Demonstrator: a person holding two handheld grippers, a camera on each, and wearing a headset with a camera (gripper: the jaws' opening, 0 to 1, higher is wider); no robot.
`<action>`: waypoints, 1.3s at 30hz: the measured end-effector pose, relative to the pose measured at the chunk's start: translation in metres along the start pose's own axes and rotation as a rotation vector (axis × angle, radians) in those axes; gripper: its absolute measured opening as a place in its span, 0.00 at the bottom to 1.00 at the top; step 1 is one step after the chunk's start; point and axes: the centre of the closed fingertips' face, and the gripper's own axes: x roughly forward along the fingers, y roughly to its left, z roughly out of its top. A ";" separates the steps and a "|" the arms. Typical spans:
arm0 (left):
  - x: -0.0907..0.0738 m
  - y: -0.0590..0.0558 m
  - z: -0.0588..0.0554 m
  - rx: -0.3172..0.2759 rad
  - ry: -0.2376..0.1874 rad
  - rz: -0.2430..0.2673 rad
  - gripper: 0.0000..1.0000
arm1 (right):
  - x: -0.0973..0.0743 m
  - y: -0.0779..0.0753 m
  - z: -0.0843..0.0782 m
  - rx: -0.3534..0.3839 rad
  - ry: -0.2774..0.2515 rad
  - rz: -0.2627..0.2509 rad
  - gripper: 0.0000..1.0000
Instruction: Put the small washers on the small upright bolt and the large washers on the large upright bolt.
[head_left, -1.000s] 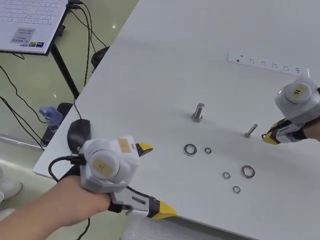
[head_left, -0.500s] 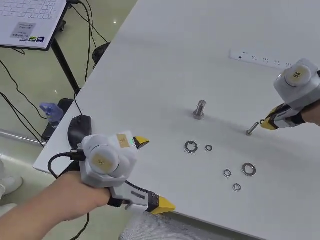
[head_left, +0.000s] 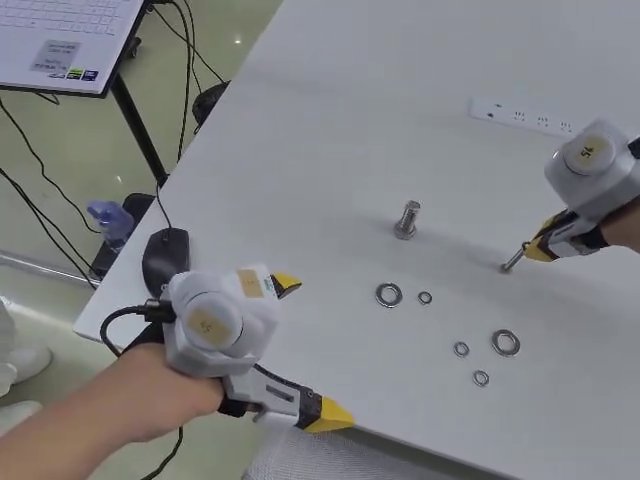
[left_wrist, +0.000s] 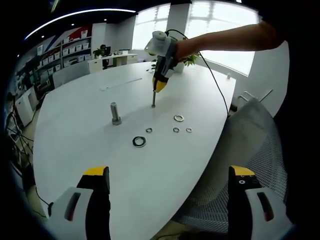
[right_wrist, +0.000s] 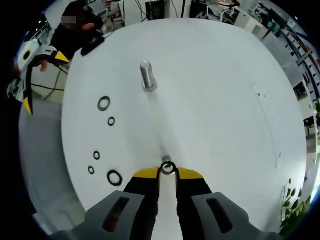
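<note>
While right gripper fingers pinch the small bolt at frame right, all five washers lie loose on desk, lower centre; large bolt bare; left gripper fingers wide, lower left.

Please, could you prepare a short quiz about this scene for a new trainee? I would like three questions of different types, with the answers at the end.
1. True or false: a washer already sits on the large bolt.
2. How many large washers and how many small washers lie loose on the table?
3. What does the right gripper clamp? A: the small bolt. B: a large washer. C: nothing, it is open.

Key
1. False: the large bolt stands bare.
2. Two large, three small.
3. A.
</note>
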 end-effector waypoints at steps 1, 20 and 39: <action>0.000 0.000 0.000 -0.001 -0.001 -0.002 0.99 | 0.000 0.001 0.000 -0.004 0.002 0.001 0.13; -0.003 0.000 -0.005 -0.011 0.013 -0.006 0.96 | 0.010 0.002 0.000 -0.008 0.012 0.009 0.13; -0.003 -0.002 -0.010 -0.032 0.019 -0.009 0.94 | 0.035 0.003 -0.004 -0.016 0.036 0.014 0.13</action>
